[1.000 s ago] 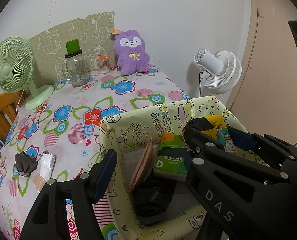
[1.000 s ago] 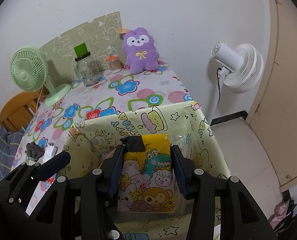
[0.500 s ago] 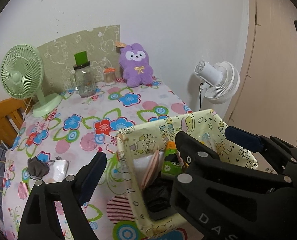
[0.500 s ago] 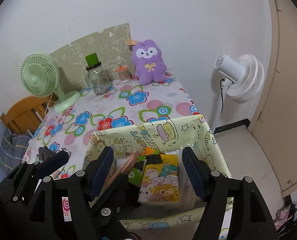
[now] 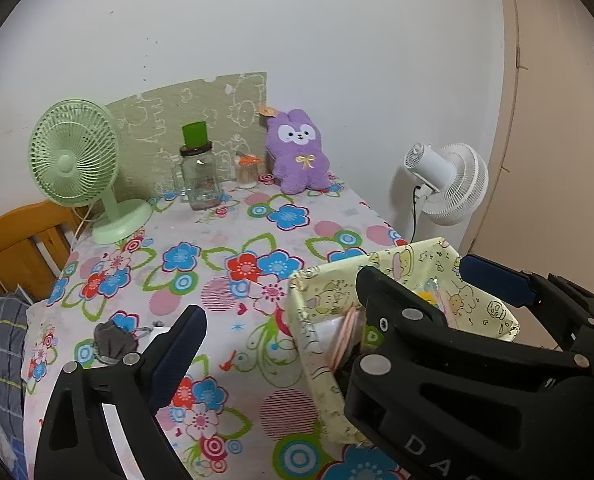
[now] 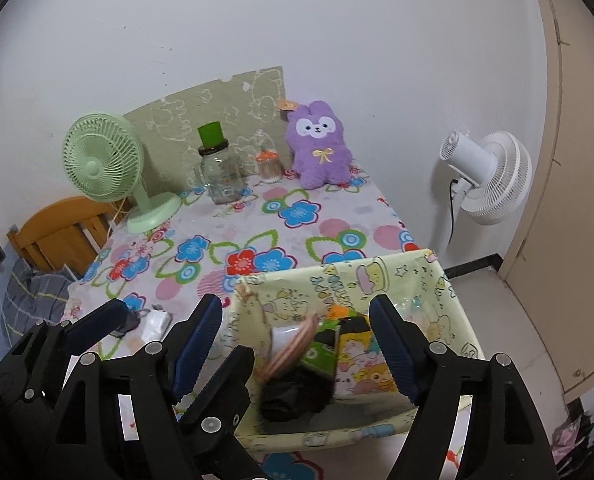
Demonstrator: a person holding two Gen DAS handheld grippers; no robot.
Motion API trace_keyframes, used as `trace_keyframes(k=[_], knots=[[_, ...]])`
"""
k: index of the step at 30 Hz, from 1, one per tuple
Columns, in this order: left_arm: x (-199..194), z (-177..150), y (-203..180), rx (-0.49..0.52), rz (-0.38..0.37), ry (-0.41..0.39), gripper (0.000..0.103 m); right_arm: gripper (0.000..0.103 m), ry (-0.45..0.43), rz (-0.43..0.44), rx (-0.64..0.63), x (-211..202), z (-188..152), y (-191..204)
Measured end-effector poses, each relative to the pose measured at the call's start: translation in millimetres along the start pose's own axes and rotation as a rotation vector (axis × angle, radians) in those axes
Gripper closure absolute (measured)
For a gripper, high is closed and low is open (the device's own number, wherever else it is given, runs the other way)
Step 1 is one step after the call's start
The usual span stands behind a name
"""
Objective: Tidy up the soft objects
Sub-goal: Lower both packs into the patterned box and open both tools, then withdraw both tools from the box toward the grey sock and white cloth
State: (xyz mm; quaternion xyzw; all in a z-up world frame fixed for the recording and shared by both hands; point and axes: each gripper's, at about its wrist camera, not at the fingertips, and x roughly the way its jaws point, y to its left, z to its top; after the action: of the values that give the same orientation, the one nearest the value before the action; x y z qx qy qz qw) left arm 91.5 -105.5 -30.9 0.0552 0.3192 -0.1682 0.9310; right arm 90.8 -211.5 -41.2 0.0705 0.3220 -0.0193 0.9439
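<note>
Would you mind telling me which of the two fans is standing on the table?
The green fan, whose base rests on the floral tablecloth at the back left. The white fan stands on the floor beside the table.

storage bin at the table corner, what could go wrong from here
The yellow cartoon-print storage bin sits at the table's corner, with floor beyond its right wall, so a nudge could tip it off. The two open grippers crowd each other: the left gripper's finger lies by the bin's left wall and could snag it. The grey cloth remains outside the bin, easy to overlook.
</note>
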Motion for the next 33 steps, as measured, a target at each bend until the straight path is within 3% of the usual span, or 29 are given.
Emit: trace_keyframes(k=[3, 8, 25, 33], knots=[[-5.0, -0.4, 9.1, -0.004, 0.011, -0.006, 0.005, 0.023, -0.005, 0.005, -0.009, -2.7, 0.2, 10.2], [-11.4, -1.0, 23.6, -0.016, 0.022, -0.018, 0.003, 0.012, -0.022, 0.008, -0.008, -6.3, 1.2, 24.6], [-16.7, -5.7, 82.3, -0.063, 0.079, -0.028, 0.0, 0.008, -0.014, 0.044, -0.059, 6.4, 4.6, 84.0], [-9.4, -11.5, 111.5, -0.091, 0.139, -0.011, 0.0, 0.008, 0.0, 0.071, -0.078, 20.9, 1.9, 108.4]])
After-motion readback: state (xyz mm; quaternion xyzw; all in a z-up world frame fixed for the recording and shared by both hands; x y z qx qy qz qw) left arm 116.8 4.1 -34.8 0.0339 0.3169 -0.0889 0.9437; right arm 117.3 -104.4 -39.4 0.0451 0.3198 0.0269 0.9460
